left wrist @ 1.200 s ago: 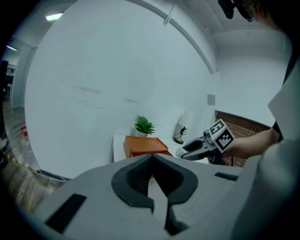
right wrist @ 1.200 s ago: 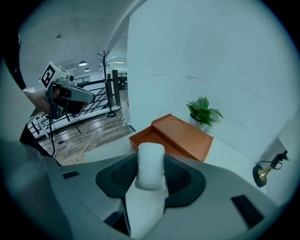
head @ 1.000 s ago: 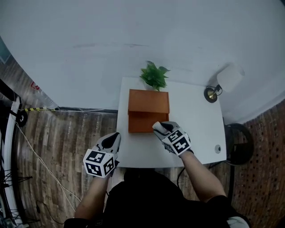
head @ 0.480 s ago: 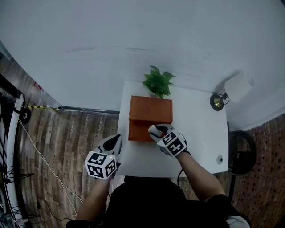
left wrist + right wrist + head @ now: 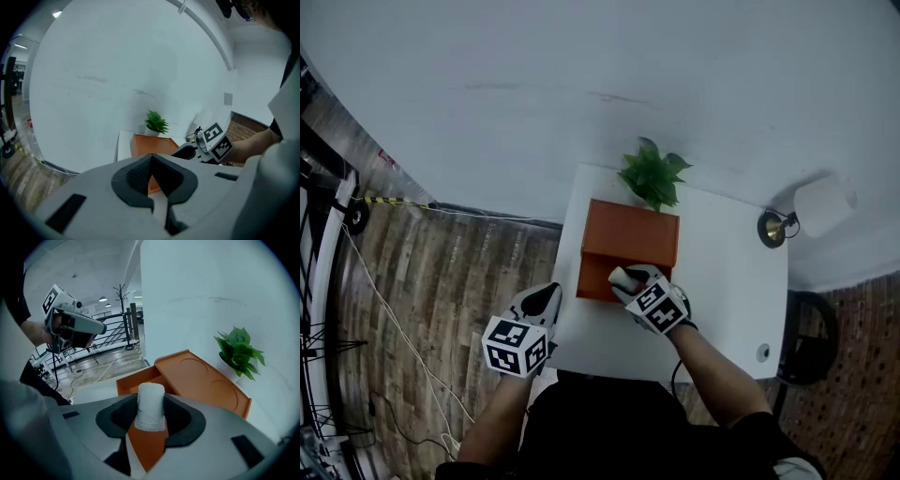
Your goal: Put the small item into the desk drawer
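Observation:
An orange desk box stands on the white table, its drawer pulled out toward me. My right gripper hangs over the open drawer, shut on a small white roll that stands upright between its pads. The box's lid lies just beyond the roll. My left gripper hovers by the table's left edge, away from the box, its jaws closed with nothing between them. The left gripper view shows the box and the right gripper ahead.
A green potted plant stands behind the box. A desk lamp with a white shade sits at the table's far right corner. A small round fitting is near the right front edge. Wood floor lies left of the table.
The right gripper has moved left and down with the roll, from beside the drawer to over it. The left gripper has edged closer to the table's left edge.

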The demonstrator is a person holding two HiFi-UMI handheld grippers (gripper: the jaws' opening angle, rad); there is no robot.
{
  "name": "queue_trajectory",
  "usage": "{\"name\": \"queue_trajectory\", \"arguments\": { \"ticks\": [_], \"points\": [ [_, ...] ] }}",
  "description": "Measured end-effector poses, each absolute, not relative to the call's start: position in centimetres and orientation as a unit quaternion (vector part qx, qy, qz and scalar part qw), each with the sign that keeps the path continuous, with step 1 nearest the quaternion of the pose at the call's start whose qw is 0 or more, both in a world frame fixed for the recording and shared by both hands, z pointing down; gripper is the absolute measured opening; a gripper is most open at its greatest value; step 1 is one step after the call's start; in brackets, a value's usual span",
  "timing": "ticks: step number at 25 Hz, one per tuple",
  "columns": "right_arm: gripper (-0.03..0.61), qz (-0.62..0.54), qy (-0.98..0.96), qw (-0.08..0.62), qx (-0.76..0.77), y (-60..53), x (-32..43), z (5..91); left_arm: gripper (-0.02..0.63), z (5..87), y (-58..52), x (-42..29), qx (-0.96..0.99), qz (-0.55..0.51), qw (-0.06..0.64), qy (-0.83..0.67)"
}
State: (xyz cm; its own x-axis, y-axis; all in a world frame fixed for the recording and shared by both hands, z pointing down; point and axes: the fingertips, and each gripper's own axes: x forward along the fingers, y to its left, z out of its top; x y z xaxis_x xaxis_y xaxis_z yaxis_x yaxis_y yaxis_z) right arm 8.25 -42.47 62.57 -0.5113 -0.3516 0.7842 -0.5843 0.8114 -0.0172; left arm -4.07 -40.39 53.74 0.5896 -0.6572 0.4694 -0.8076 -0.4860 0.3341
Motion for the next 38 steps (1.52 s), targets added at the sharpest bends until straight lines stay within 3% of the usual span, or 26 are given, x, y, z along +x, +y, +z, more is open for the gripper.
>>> {"name": "queue_trajectory", "arguments": {
  "ticks": [38],
  "points": [
    [0.184, 0.180, -0.845, 0.445, 0.233, -43.3, 7.2, 68.1, 0.003, 58.2, -38.7, -5.9, 0.817, 0.167, 0.311, -0.455]
  ]
}}
